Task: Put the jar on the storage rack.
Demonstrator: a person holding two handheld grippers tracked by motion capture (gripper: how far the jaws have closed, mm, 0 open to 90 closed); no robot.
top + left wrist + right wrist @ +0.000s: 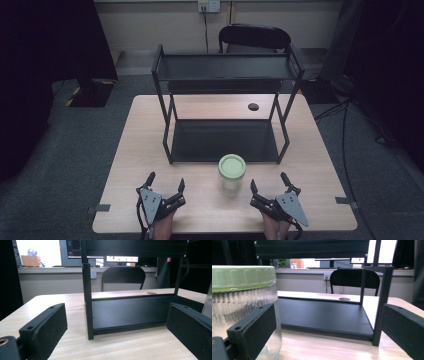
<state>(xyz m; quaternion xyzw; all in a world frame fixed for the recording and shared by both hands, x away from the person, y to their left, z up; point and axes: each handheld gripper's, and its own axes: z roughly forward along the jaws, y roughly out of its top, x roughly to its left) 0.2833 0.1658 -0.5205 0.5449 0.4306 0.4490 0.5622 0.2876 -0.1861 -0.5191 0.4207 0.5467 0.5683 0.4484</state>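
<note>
A clear glass jar [232, 174] with a pale green lid stands upright on the wooden table [140, 150], just in front of a black two-level shelf rack [225, 75]. My left gripper [165, 181] rests near the table's front edge, left of the jar, open and empty. My right gripper [269, 182] sits to the jar's right, also open with nothing between its jaws. In the right gripper view the jar [242, 307] looms at the left, beside the left jaw. The left gripper view looks at the rack's front left post [88, 302] and lower shelf.
A small dark round disc [253, 106] lies on the table behind the rack. A black chair [254, 37] stands beyond the table's far edge. Tape marks [102, 207] sit near the table's front corners. Dark equipment stands on the floor at both sides.
</note>
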